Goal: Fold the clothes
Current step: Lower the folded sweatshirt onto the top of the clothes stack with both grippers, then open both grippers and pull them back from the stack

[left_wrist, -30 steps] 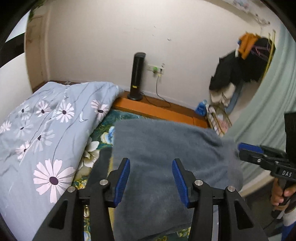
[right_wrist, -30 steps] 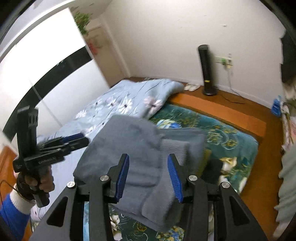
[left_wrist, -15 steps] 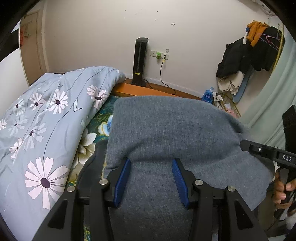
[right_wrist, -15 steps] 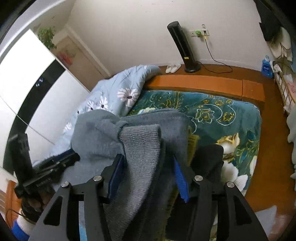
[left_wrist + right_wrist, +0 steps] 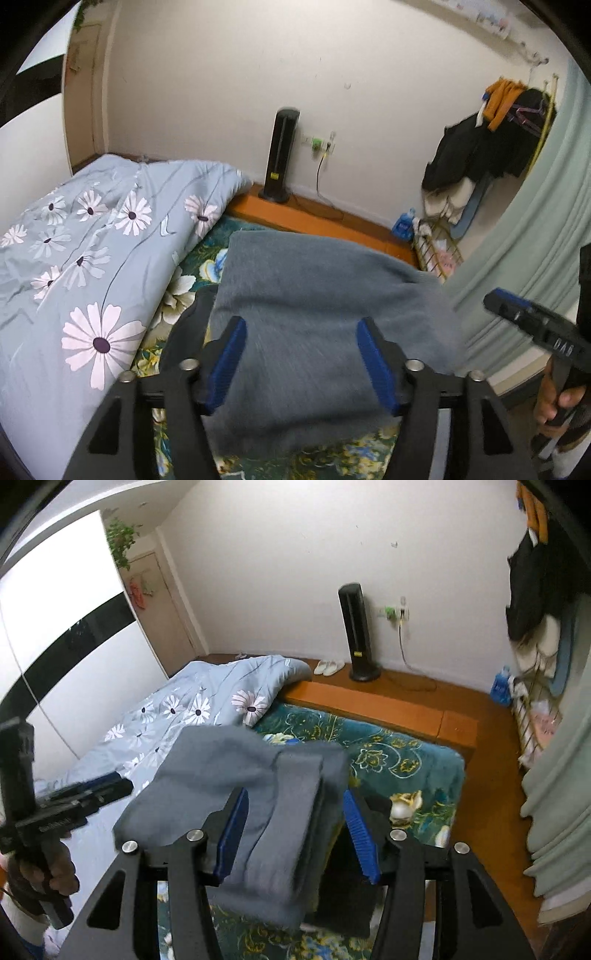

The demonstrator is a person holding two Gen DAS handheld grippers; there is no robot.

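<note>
- The left tongs (image 5: 301,354) sit at the bottom middle of the left wrist view, with their blue pads wide apart and nothing between them.
- The right tongs (image 5: 295,830) sit at the bottom middle of the right wrist view, also spread apart and not pinching anything.
- Just past both tongs lies the grey sweater (image 5: 325,317), folded into a soft pile in the lower middle of each picture.
- The sweater rests on a green flowery blanket (image 5: 406,753) on the bed.
- A ribbed grey part of the sweater lies on top of the pile, in the middle of the right wrist view.
- A hand (image 5: 55,871) grips the left tongs' handle at the lower left of the right wrist view.
- A blue daisy quilt (image 5: 85,251) is bunched up on the left side of the bed.
- Farther back, a tall black tower (image 5: 282,155) stands by the white wall.
- Dark clothes (image 5: 484,147) hang at the upper right.
</note>
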